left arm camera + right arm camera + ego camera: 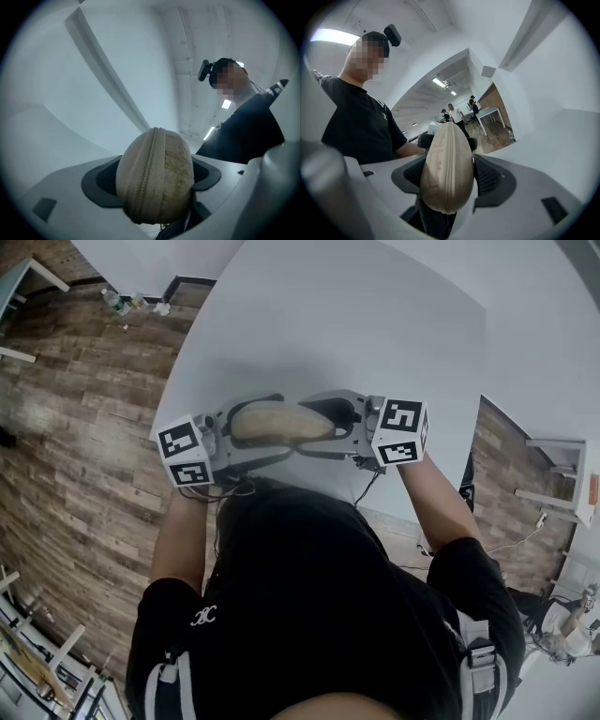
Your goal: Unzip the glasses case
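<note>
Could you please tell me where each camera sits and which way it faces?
Head view: on the person's head, facing steeply down at the table; torso, arms, left gripper and right gripper show, both closed on the glasses case.
Left gripper view: on that gripper, looking along its jaws past the case's zip, up at the person's torso.
Right gripper view: on that gripper, looking along its jaws past the case at the person and room.
Shared: all three show the case.
</note>
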